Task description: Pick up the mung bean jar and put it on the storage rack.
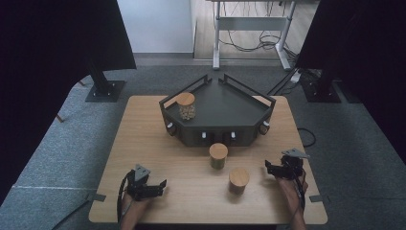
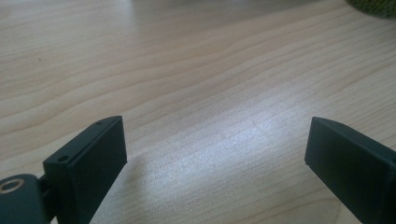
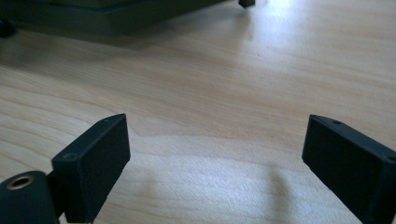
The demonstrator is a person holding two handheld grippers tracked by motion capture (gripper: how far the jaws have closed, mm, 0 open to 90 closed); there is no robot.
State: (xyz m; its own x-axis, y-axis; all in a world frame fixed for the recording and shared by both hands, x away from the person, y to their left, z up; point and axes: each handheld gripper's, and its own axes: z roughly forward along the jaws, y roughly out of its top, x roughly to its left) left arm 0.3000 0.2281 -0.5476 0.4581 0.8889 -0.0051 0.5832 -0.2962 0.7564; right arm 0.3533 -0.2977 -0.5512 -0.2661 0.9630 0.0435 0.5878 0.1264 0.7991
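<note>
On the wooden worktop (image 1: 143, 124) the landmark is the dark angular tray (image 1: 225, 103) that stands at the far middle.

Far to the near left of the tray, the left gripper (image 1: 160, 185) rests low at the near edge of the worktop, held by the person's left hand (image 1: 130, 203). Its fingers (image 2: 91, 163) are spread apart, released, and between them lies only bare wood. They point to the right, toward the two closed jars, but these are well apart from them.

Inside the tray, at its left corner, a clear jar (image 1: 186, 106) with a wooden lid stands upright; something pale and grainy is in it.

Just in front of the tray's front wall, near its middle, the first wooden-lidded jar (image 1: 218, 155) stands upright on the worktop. The second wooden-lidded jar (image 1: 238, 180) stands nearer to the person and a little to the right of the first one, apart from it.

To the near right of the tray, the right gripper (image 1: 269, 167) is held by the right hand (image 1: 292, 189) and points left. Its fingers (image 3: 95, 158) are also apart and grasp nothing. The second jar is the closest thing to these fingers, near them but not between them and not touching. In the right gripper view the tray's dark wall (image 3: 116, 18) is at the top left.
</note>
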